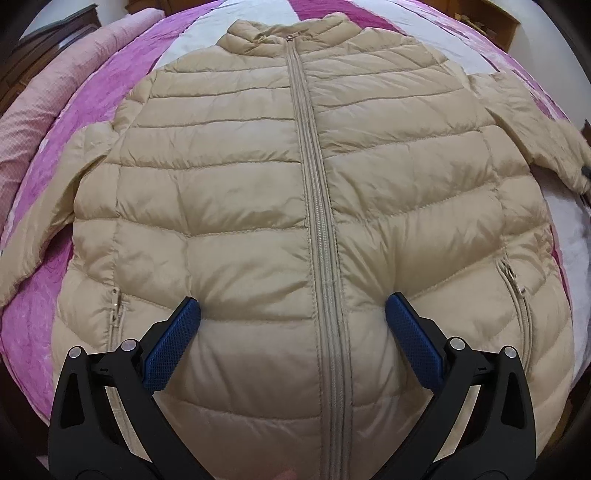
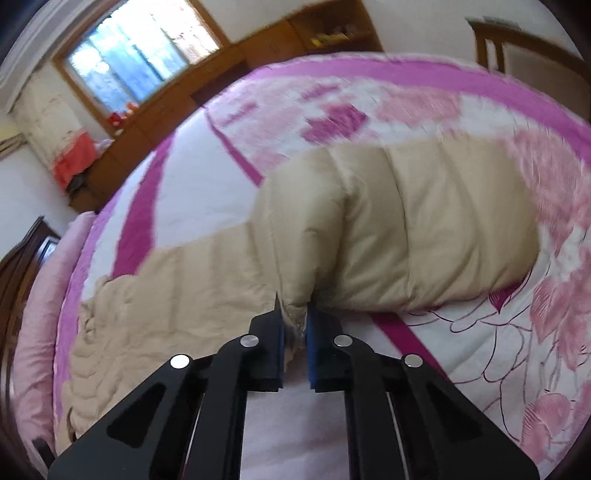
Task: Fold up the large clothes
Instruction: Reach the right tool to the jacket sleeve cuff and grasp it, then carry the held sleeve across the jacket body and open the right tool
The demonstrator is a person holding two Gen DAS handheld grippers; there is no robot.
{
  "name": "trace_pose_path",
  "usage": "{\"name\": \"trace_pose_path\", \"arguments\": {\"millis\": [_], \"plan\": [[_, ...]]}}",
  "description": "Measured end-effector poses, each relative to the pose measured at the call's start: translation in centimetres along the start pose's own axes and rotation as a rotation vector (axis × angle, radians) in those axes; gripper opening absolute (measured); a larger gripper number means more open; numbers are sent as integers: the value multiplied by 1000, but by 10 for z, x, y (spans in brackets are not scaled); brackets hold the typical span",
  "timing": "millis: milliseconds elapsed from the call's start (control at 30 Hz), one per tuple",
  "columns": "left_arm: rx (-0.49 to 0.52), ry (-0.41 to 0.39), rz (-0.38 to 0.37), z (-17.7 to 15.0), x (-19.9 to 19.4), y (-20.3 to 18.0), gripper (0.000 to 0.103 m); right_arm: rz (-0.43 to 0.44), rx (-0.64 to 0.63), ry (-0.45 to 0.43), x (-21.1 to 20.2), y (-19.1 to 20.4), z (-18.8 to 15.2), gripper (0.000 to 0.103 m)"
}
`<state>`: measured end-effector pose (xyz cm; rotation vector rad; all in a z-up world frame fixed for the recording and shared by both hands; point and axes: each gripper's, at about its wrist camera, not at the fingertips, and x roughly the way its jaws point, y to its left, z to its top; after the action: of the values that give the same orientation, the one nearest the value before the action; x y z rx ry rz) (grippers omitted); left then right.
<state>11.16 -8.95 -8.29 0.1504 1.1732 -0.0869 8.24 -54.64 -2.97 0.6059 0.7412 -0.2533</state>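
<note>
Jacket (image 1: 295, 206): a beige quilted puffer was seen laid front-up on the bed (image 1: 48, 184), zipped shut, filling most of the left wrist view.
Long axis: it ran from the hem at 6 o'clock to the collar (image 1: 284, 31) at 12 o'clock in the left wrist view, along the zip (image 1: 314, 206).
Pointing: the collar was turned away from the left claw, toward 12 o'clock; the hem lay nearest the camera.
Sleeves: one was spread toward 8 o'clock, the other (image 1: 535, 125) toward 2 o'clock.
Handling: it was judged light, soft and springy, with a smooth shell likely to slip, so folds would probably puff back unless pressed flat.
Where to hold: cuffs, hem corners and shoulder seams were judged best, since thin edges can be pinched through the padding.
Left claw (image 1: 291, 314): it was held wide open just above the lower front, the blue pads (image 1: 173, 343) set to either side of the zip; nothing was gripped.
Right claw (image 2: 295, 328): it was closed on the cuff end of a sleeve (image 2: 399, 229), whose padded length stretched toward 1 o'clock in the right wrist view.
Blur: the right wrist view was smeared, so finer detail at the cuff could not be made out.
Pockets: a zipped pocket (image 1: 515, 288) was seen at 4 o'clock, another at 8 o'clock.
</note>
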Motion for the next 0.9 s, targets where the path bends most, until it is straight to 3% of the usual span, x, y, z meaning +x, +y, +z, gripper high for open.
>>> {"name": "trace_pose_path", "arguments": {"millis": [267,367,667,900], "plan": [[27,-46,12,-6,-30,21,100,98,-125,-69,-57,60,-6,9],[50,-70,61,-7,-44,32,100,133,-156,-80,-72,84,-13,9],[62,-140,61,7,-67,85,100,229,-187,-25,-93,160,-37,9],[20,-158,29,5,-74,113,100,295,-322,31,-87,235,-64,9]]}}
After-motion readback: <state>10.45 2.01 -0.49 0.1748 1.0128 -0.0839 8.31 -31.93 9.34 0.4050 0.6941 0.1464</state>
